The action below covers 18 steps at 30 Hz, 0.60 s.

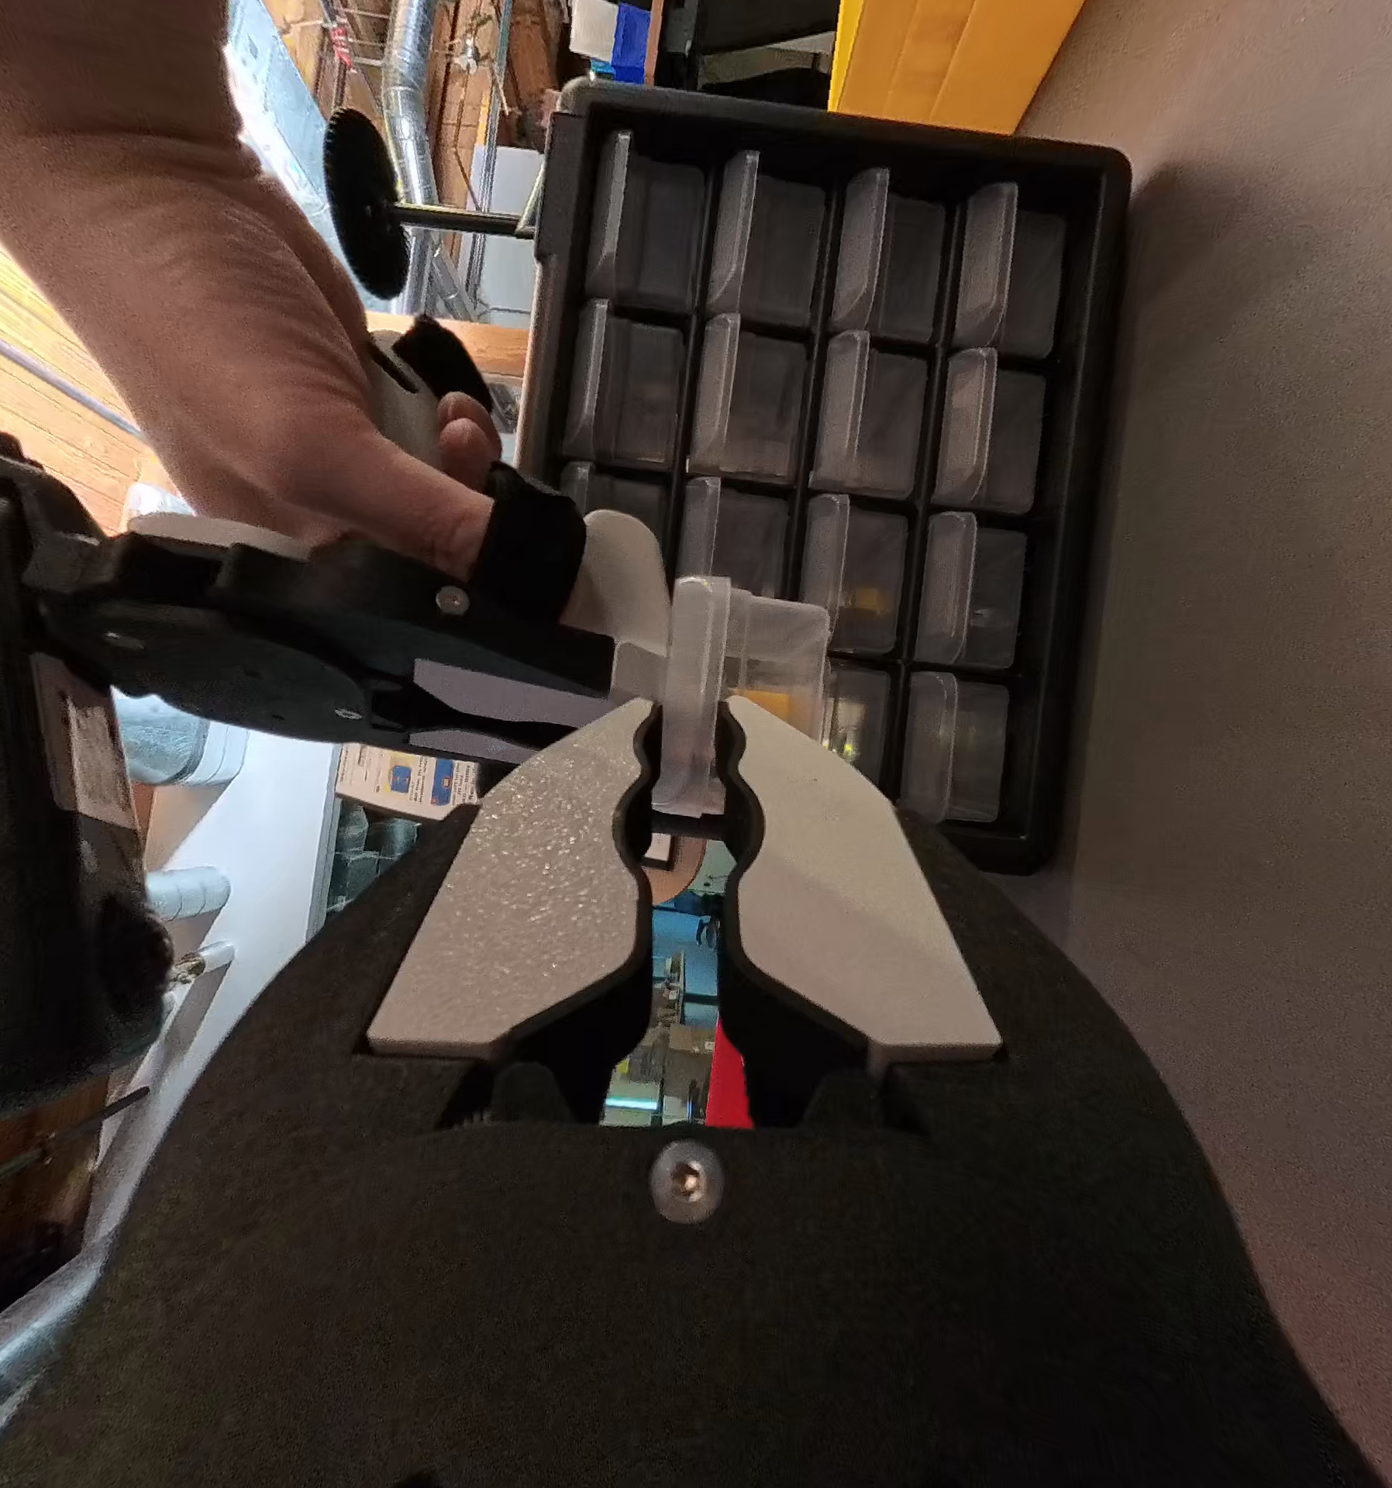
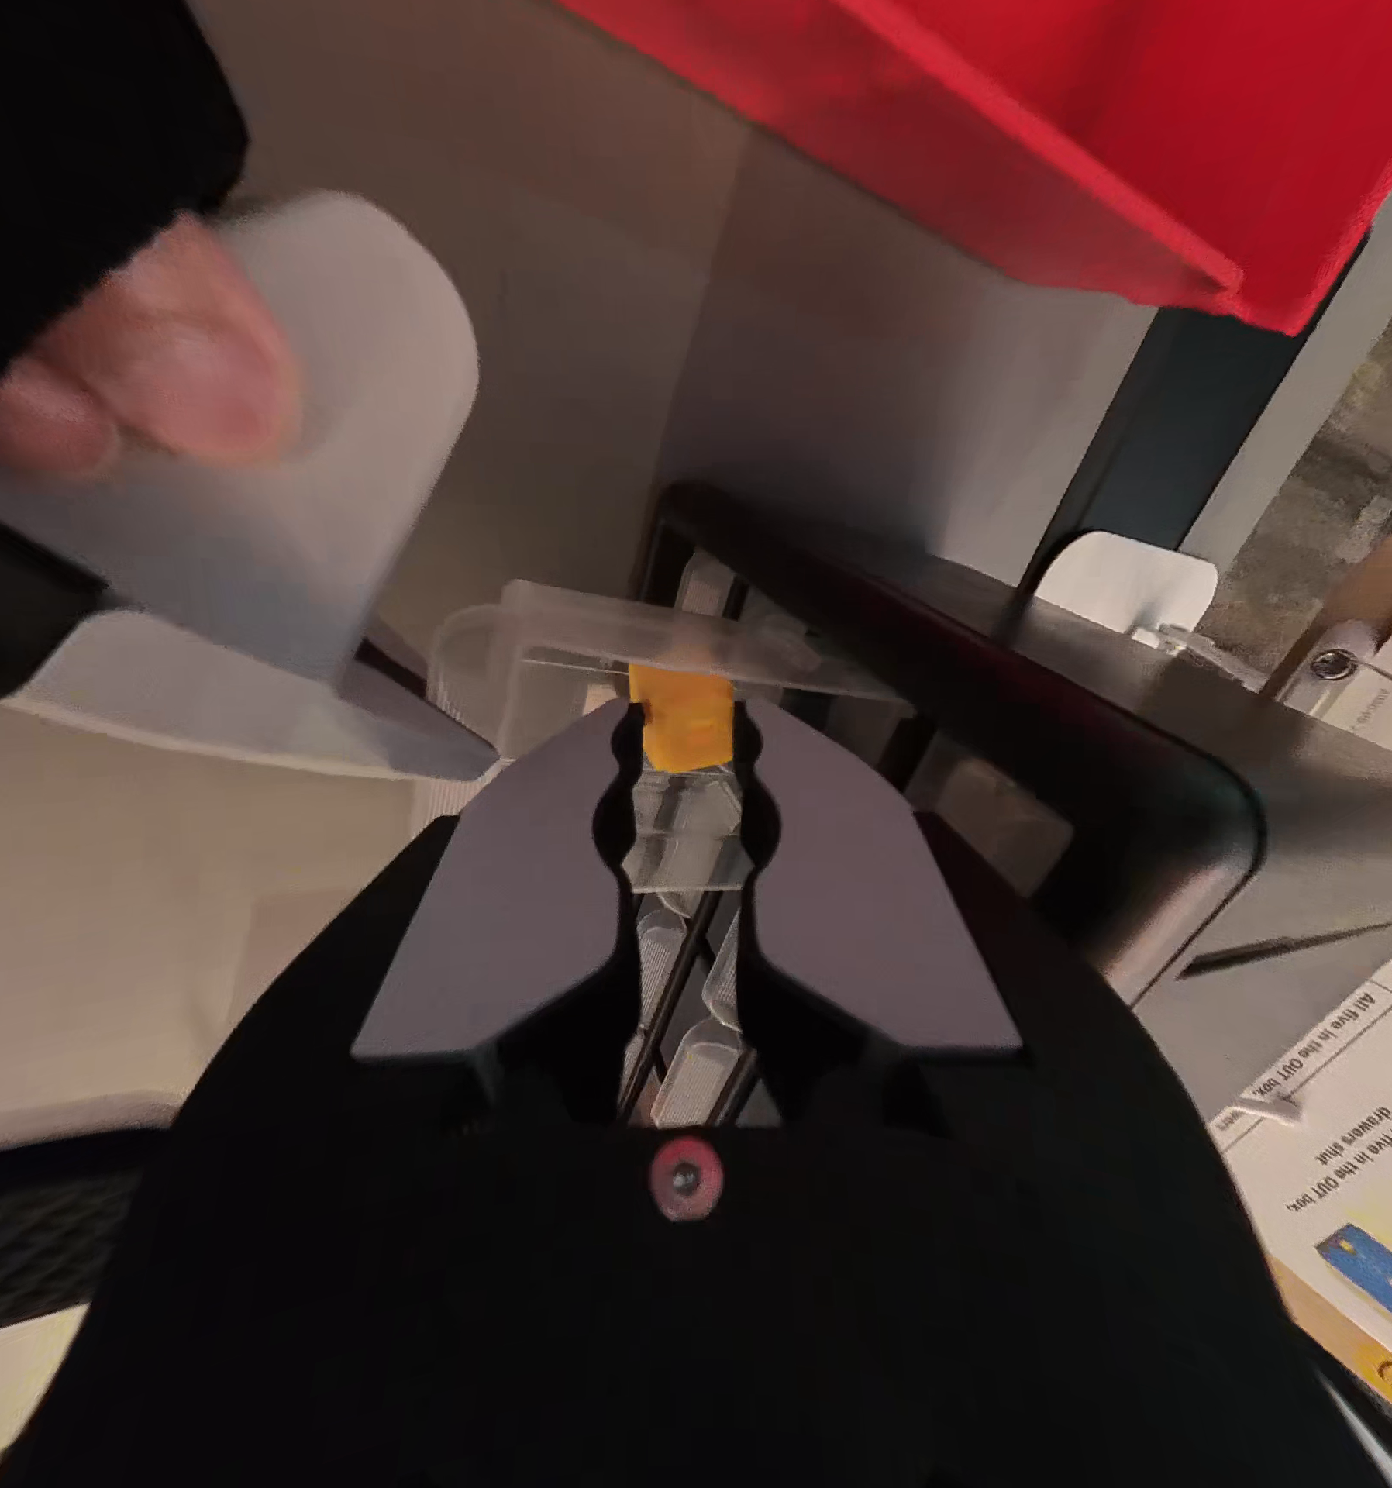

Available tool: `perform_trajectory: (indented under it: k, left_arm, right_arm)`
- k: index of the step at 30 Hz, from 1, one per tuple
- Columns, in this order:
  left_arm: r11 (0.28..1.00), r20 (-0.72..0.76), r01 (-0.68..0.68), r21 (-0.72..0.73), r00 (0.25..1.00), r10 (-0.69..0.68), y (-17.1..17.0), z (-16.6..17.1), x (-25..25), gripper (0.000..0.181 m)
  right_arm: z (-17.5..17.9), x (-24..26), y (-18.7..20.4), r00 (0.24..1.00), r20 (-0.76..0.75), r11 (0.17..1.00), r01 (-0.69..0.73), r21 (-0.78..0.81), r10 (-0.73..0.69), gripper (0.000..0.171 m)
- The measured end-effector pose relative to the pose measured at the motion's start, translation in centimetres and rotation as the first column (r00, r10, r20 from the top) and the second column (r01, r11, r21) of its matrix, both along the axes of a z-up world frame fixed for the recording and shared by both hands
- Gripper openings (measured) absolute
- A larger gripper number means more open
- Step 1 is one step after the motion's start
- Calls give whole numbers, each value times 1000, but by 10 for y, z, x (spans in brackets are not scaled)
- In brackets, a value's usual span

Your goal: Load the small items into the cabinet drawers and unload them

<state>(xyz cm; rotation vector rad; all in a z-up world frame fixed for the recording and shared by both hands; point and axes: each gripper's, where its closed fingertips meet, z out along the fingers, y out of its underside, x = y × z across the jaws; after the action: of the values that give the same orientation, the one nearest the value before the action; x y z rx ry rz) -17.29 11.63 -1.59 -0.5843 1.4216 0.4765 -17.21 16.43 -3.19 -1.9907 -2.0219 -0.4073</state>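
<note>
A: Cabinet (image 1: 1079, 515) is lying on the bench (image 1: 1281, 725), and one clear drawer (image 1: 765, 652) is sticking out of it – feeling stiff?

B: Stiff but light, slick thin plastic, I'm guessing. The left hand-held gripper (image 1: 689, 753) is clamping its front tab (image 1: 689, 708).

A: And the yellow item (image 2: 681, 725)?

B: The right hand-held gripper (image 2: 683, 729) is pinching it at the drawer's rim; small and probably hard, so I'm gripping its flat sides

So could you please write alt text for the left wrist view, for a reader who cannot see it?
The left gripper is shut on the front tab of a clear drawer pulled out of a black cabinet of small clear drawers. The right gripper, held in a hand, reaches in from the left towards the drawer, where something yellow shows.
</note>
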Motion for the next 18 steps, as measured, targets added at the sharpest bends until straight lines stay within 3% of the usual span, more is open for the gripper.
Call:
perform_trajectory:
  k: [5,10,13,15,18]
  left_arm:
    - [1000,7,-4,-5,1000,4,1,1,0,12]
    - [1000,3,-8,-1,1000,8,2,0,1,12]
    - [1000,1,-18,0,1000,18,4,0,0,12]
    - [999,-6,-30,11,1000,30,6,-1,0,12]
    - [999,-15,-47,24,999,47,8,-1,0,12]
  right_arm:
    - [16,-6,-2,996,-91,999,24,27,-22,22]
    - [77,8,-40,952,-306,985,33,171,21,22]
    - [101,76,-74,913,-405,952,167,257,-51,22]
    - [97,150,-89,867,-455,900,348,263,-203,22]
    - [75,276,-91,700,-519,697,673,247,-492,22]
